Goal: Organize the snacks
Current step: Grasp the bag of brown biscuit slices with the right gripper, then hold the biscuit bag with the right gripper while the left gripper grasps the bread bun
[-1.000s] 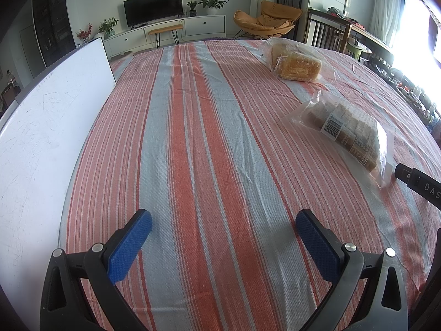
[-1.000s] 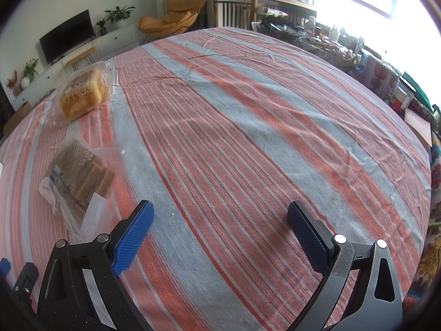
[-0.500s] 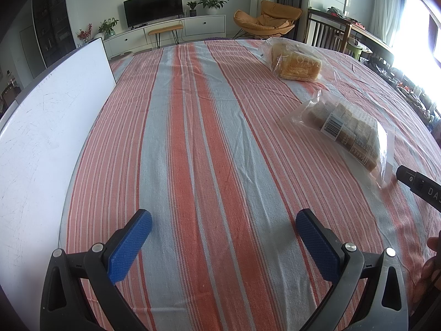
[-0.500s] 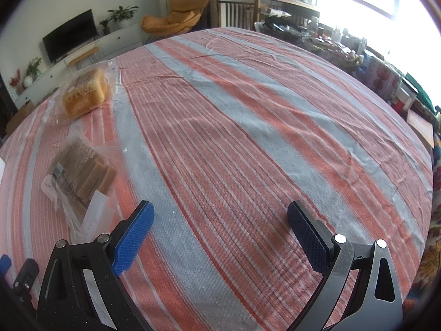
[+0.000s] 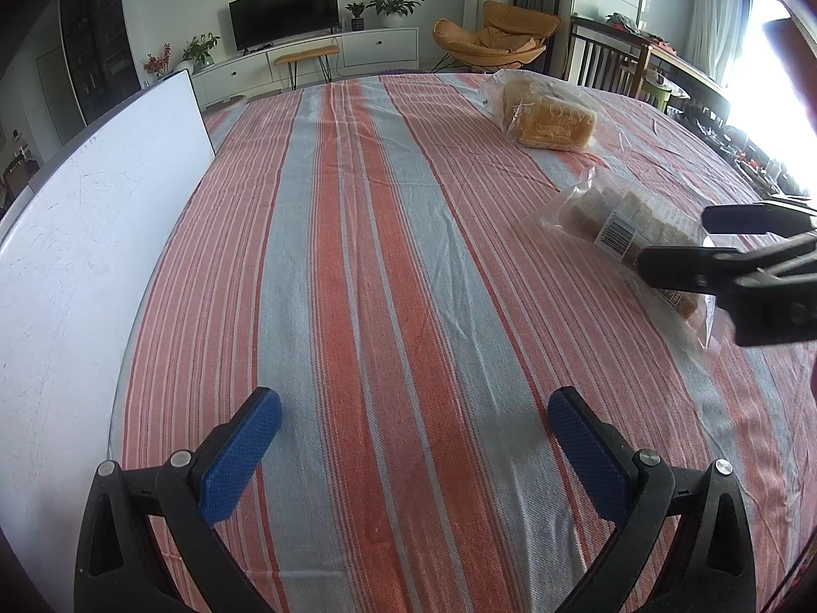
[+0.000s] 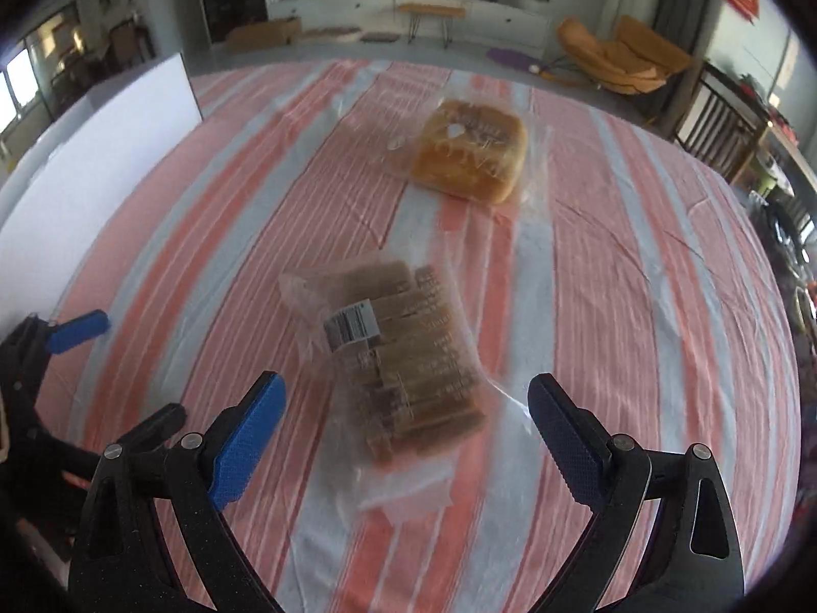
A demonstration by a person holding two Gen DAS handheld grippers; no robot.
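A clear bag of brown biscuit bars with a barcode label lies on the striped tablecloth, just ahead of and between the fingers of my right gripper, which is open above it. Farther back lies a bagged bread loaf. In the left wrist view my left gripper is open over bare cloth, with nothing between its fingers. The biscuit bag is off to its right, partly hidden by the right gripper. The bread loaf sits beyond.
A white board lies along the table's left side. The red and grey striped cloth covers the whole table. Beyond the far edge stand a TV unit, an orange chair and wooden chairs.
My right gripper has swung left and forward, so the biscuit bag now lies between its open fingers. It has come into the left wrist view over the bag. The left gripper stays put.
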